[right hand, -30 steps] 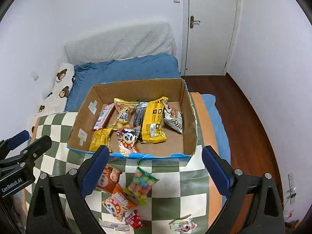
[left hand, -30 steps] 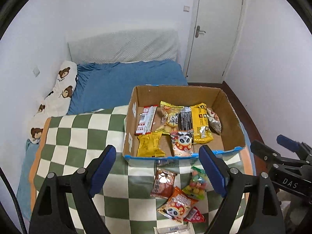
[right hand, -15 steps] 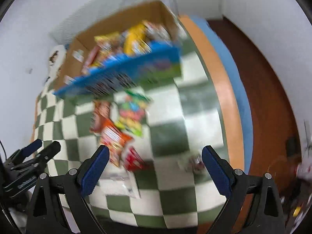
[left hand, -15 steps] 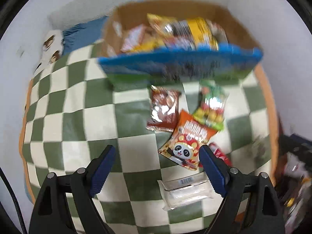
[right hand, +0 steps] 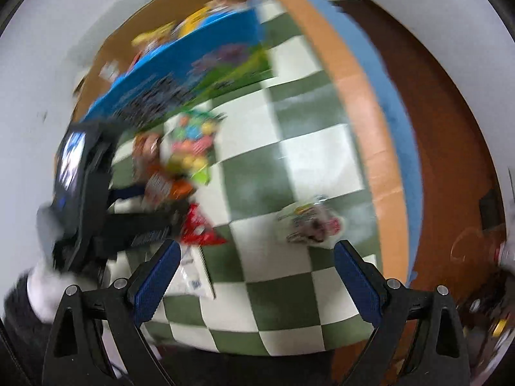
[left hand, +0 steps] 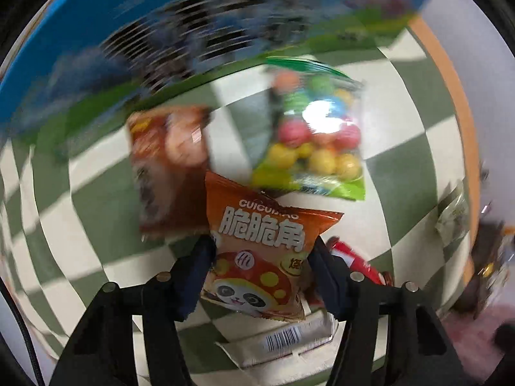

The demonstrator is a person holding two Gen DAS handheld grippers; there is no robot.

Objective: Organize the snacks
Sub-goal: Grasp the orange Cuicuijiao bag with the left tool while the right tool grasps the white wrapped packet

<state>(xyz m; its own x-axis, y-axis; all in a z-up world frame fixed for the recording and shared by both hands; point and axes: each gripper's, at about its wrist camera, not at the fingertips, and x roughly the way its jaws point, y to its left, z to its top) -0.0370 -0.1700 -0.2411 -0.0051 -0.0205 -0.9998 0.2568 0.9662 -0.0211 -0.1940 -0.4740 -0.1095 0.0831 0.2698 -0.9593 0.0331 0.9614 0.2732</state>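
Observation:
My left gripper (left hand: 262,257) has its jaws closed in against both sides of an orange panda snack bag (left hand: 257,257) lying on the green-and-white checked blanket (left hand: 96,241). A brown snack bag (left hand: 167,167) and a clear bag of coloured candy balls (left hand: 315,135) lie just beyond it. A red packet (left hand: 357,260) and a white barcoded packet (left hand: 283,337) lie close by. The snack box (left hand: 161,16) with its blue front stands behind them. My right gripper (right hand: 254,276) is open and empty above the blanket, near a small pale packet (right hand: 309,222). The left gripper also shows in the right wrist view (right hand: 151,206).
The blanket's orange border (right hand: 360,96) and the blue mattress edge (right hand: 389,103) run along the right, with brown wooden floor (right hand: 444,96) beyond. The cardboard box (right hand: 180,9) holds several snack bags. Both views are motion-blurred.
Both grippers dropped from a high view of the bed down to the loose snacks. My left gripper's jaws went from wide open to closed on the orange panda bag.

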